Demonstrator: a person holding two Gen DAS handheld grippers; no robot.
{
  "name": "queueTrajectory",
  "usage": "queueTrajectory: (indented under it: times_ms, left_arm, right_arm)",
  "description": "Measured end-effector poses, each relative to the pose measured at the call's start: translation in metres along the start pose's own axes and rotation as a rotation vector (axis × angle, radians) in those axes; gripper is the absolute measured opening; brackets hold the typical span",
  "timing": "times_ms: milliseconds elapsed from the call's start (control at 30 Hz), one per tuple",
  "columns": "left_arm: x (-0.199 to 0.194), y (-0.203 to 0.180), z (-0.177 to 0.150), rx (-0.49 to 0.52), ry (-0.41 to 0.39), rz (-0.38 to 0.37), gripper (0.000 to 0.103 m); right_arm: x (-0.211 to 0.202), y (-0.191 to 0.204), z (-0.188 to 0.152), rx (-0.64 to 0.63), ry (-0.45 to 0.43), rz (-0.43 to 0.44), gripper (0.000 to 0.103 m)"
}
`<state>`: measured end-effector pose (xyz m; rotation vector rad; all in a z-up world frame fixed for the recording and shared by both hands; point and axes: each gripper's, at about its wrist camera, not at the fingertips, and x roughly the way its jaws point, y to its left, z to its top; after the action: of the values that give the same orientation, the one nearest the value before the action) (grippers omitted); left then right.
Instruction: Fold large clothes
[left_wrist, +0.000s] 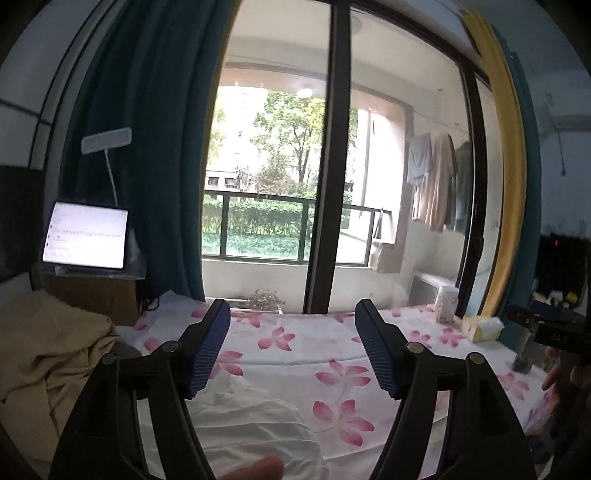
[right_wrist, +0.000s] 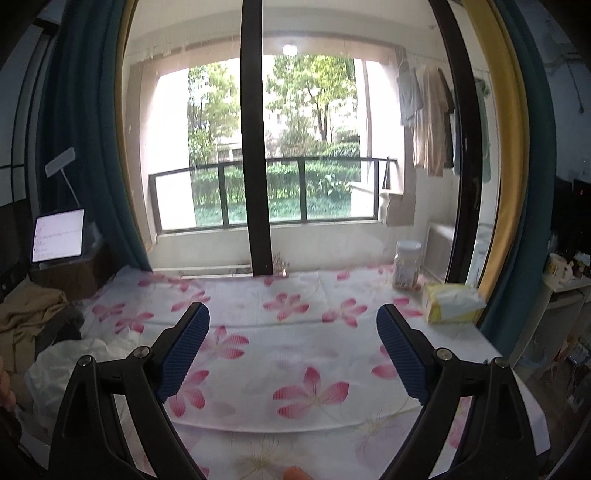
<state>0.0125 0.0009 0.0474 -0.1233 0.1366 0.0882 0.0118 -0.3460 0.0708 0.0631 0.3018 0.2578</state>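
Both grippers are up off the bed (right_wrist: 295, 332) now, pointing at the window (left_wrist: 280, 166). Left gripper (left_wrist: 291, 347) gapes wide, nothing between its pads. Right gripper (right_wrist: 293, 347) just as wide, empty too. The white garment (left_wrist: 251, 417) lies rumpled on the flowered sheet under the left gripper, beside a tan cloth (left_wrist: 48, 354). Tissue box (right_wrist: 452, 302) sits far right.
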Motion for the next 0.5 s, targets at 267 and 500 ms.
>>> queueTrajectory:
  times_ms: [267,500]
  left_arm:
    - [-0.012,0.015,0.003,-0.014,-0.027,0.039,0.076]
    - [-0.013,0.029,0.000,-0.068,0.034,-0.007,0.077]
  right_arm:
    - [-0.022,0.010,0.013,-0.036,-0.078,-0.016,0.093]
    - [-0.030,0.023,0.015,-0.057,-0.114,0.002,0.095]
